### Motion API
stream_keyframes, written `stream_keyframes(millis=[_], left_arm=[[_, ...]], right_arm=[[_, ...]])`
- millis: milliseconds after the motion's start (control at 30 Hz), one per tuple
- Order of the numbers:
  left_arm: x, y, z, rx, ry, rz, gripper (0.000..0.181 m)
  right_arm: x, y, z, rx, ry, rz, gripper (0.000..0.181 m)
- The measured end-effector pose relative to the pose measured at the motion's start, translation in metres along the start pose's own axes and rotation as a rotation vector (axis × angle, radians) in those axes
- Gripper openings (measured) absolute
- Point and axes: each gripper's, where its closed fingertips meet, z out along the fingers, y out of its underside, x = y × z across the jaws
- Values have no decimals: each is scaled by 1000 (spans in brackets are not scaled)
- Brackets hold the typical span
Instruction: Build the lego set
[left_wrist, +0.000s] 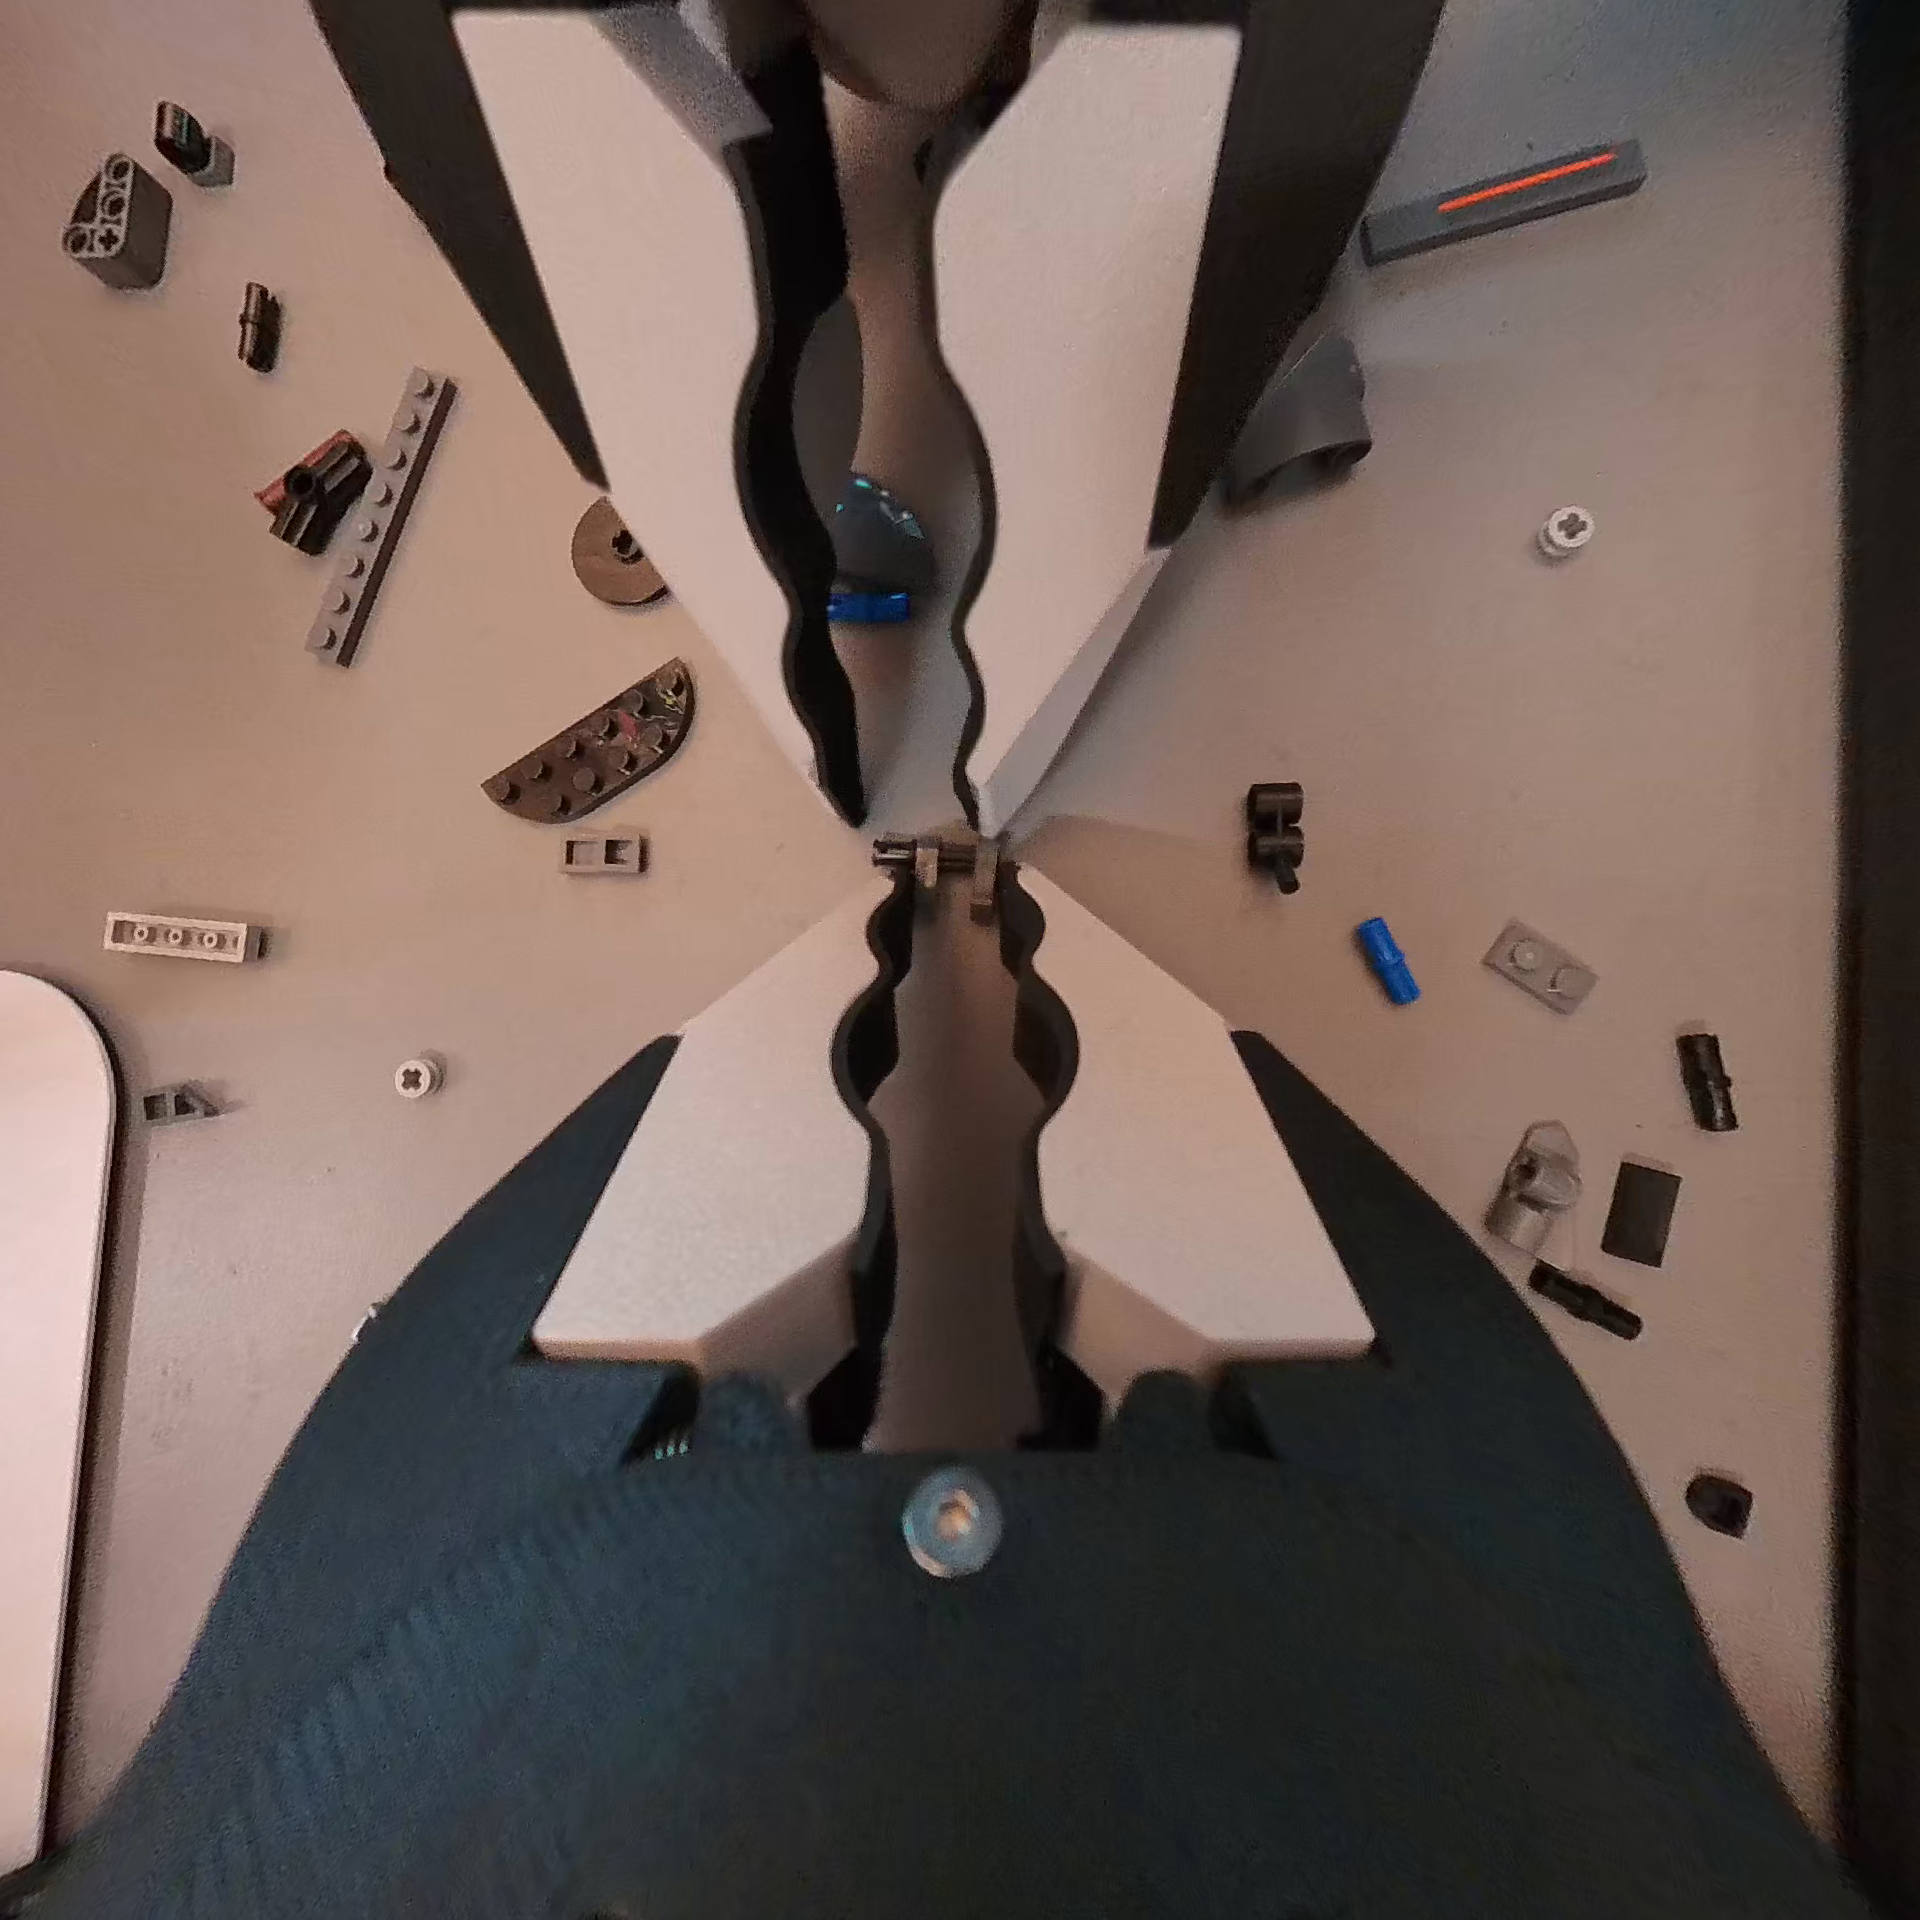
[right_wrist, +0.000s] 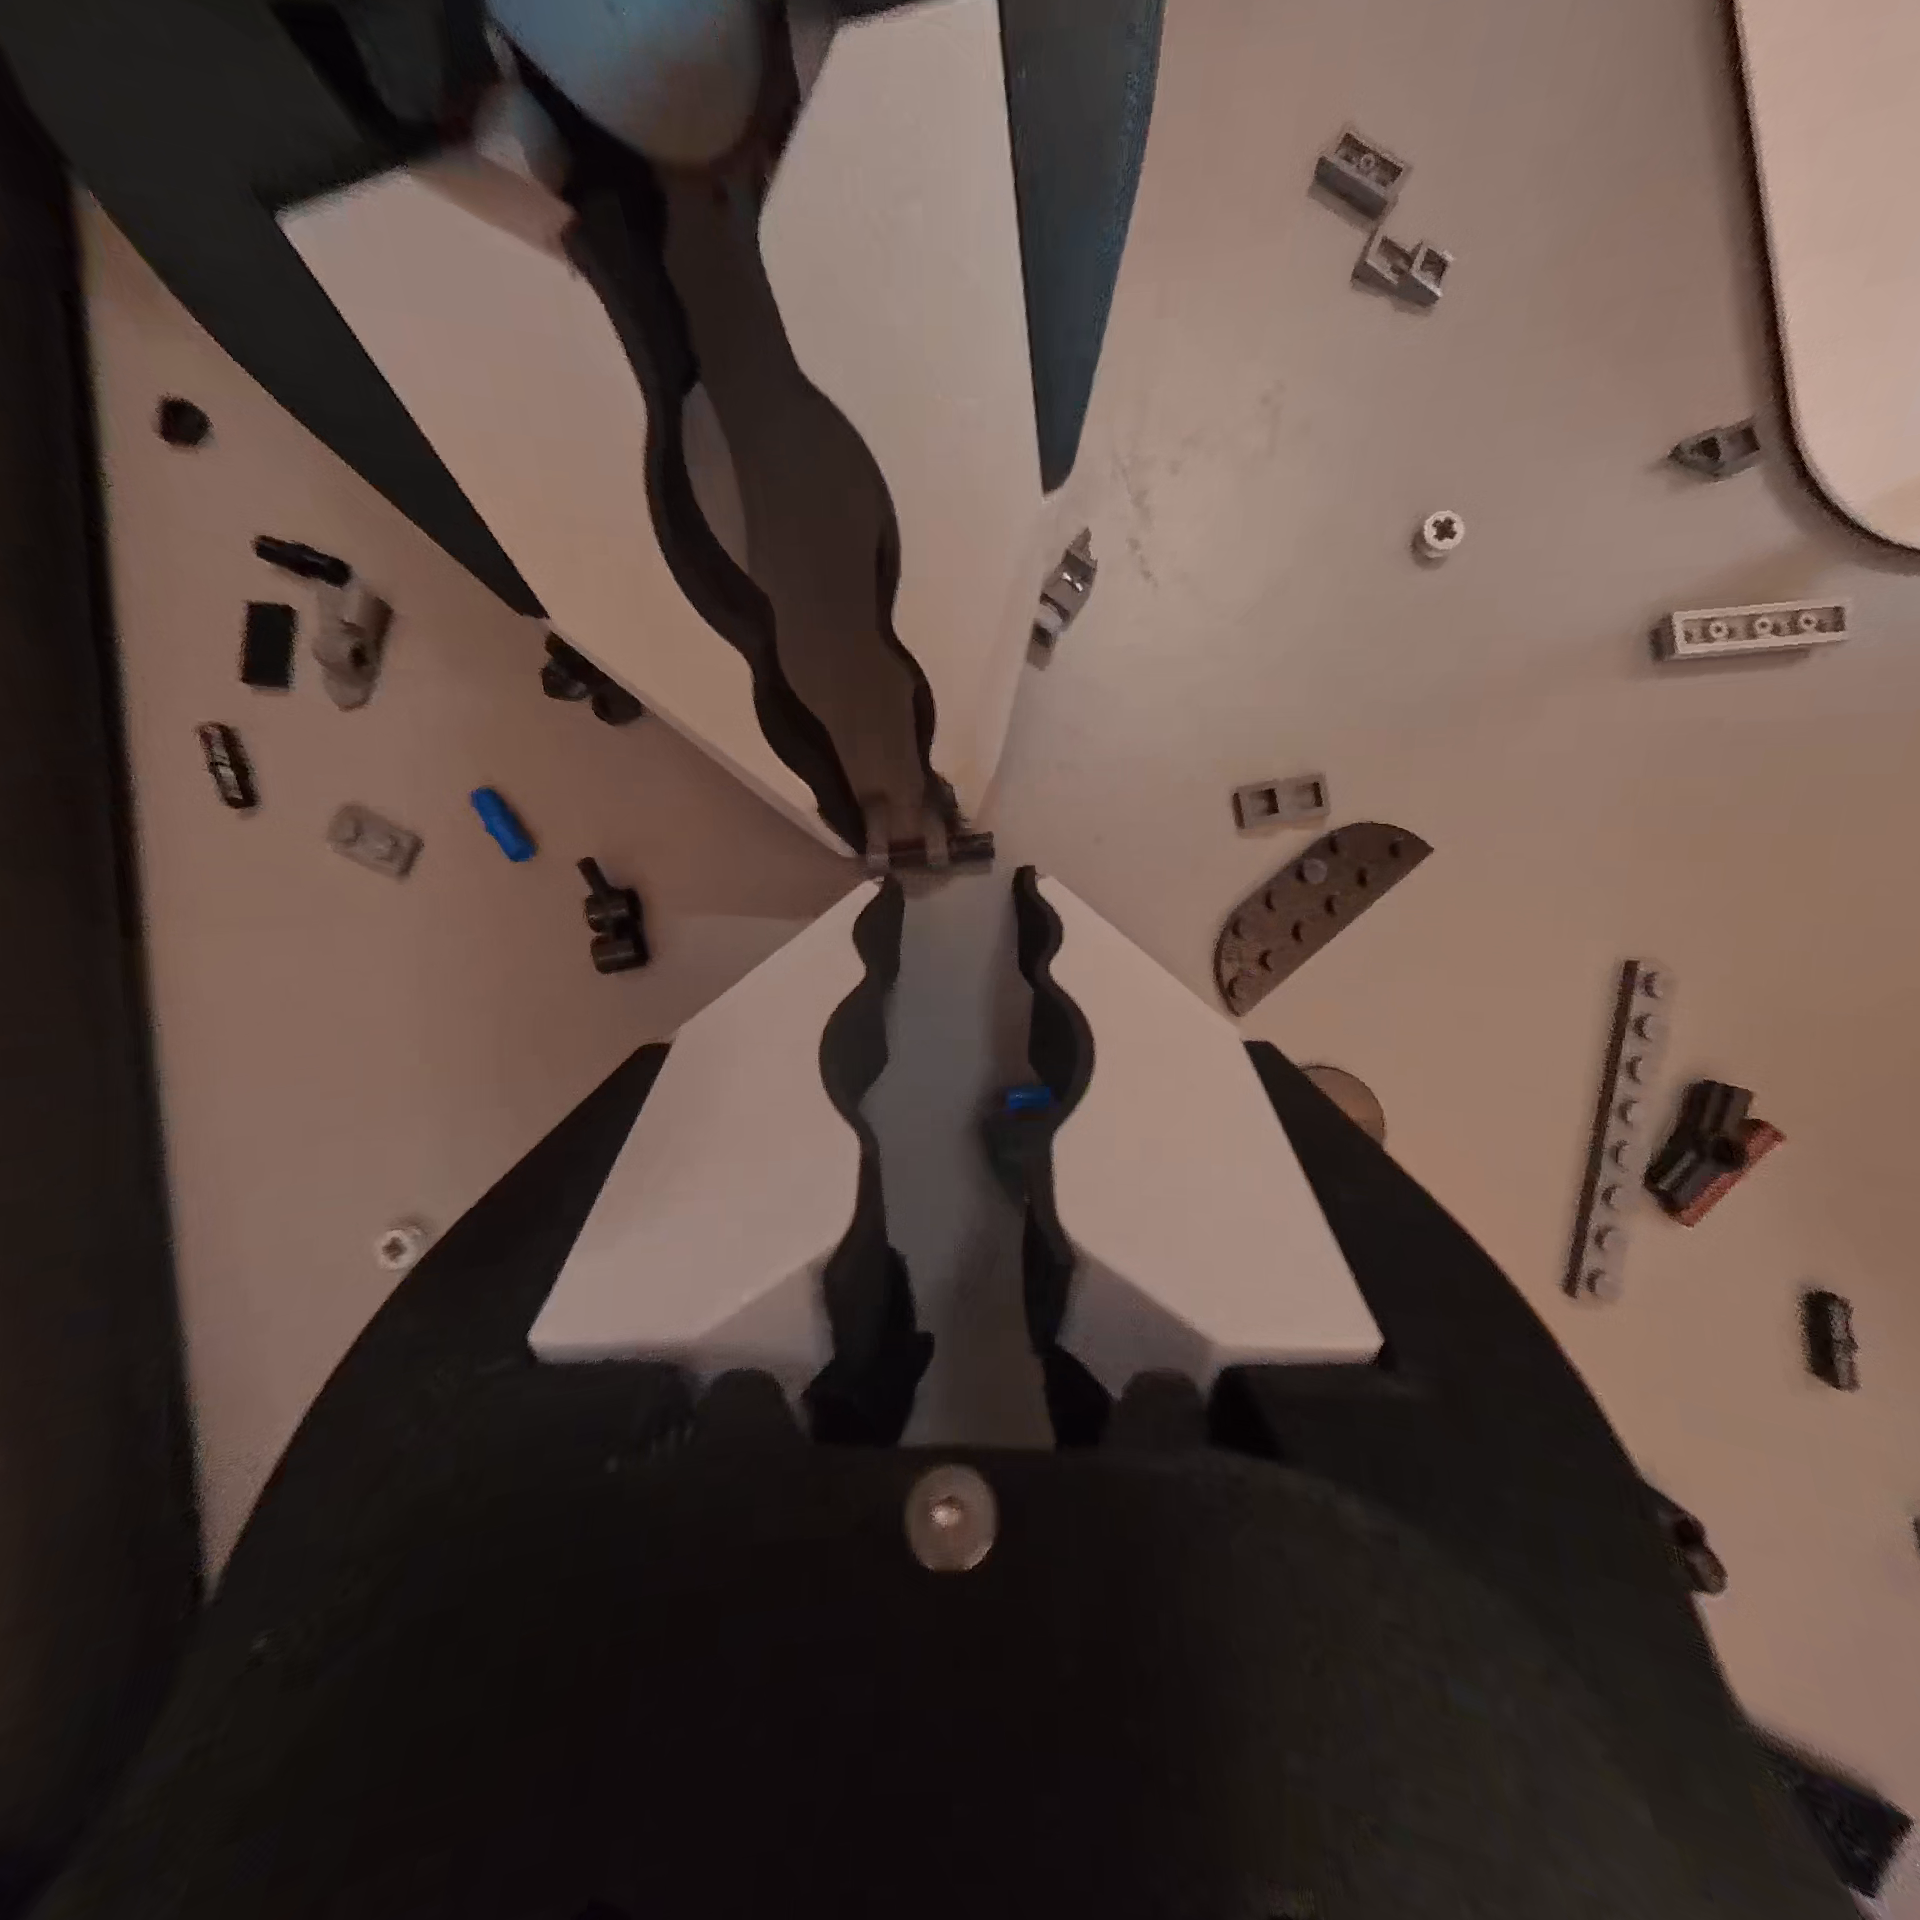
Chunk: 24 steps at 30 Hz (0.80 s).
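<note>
Grey-and-black assembly (left_wrist: 938, 864): a short black pin with two small grey pieces on it. It is held above the table, right where the two grippers meet tip to tip.
Left gripper (left_wrist: 948, 904): the jaws are drawn in narrow and clamp the assembly. The grey pieces reach back between the tips.
Right gripper (right_wrist: 951, 881): the jaws stand a narrow gap apart, their tips just beside the assembly and facing the left gripper. I cannot tell whether they touch it.
Table (left_wrist: 1455, 727): a pale, bare surface with loose lego parts spread to both sides of the grippers.
Blue pin (left_wrist: 1387, 961): lies flat on the table in the left wrist view, to the right of the grippers. It is near a black connector (left_wrist: 1276, 831) and a small grey plate (left_wrist: 1540, 966).
Half-round plate (left_wrist: 592, 743): dark and studded, lying flat on the other side, with a small grey piece (left_wrist: 603, 853) just beside it.
Long grey plate (left_wrist: 381, 516): a thin one-stud-wide strip beyond the half-round plate. A black-and-red part (left_wrist: 312, 488) sits against its edge.
Light grey brick (left_wrist: 182, 935): lies alone near the left edge of the left wrist view.
Striped tile (left_wrist: 1507, 197): dark grey with an orange line, well apart from the rest at the upper right.
Second blue piece (right_wrist: 1023, 1096): shows through the gap between the right jaws.
</note>
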Motion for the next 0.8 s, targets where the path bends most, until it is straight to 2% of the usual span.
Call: stream_keyframes(millis=[300, 533, 800], left_arm=[[0, 0, 0, 10, 9, 3, 14], [0, 0, 0, 11, 9, 25, 13], [0, 0, 0, 16, 28, 30, 13]], right_arm=[[-4, -2, 2, 35, -36, -46, 32], [-5, -3, 3, 55, -55, -84, 21], [-5, -4, 3, 51, -60, -141, 21]])
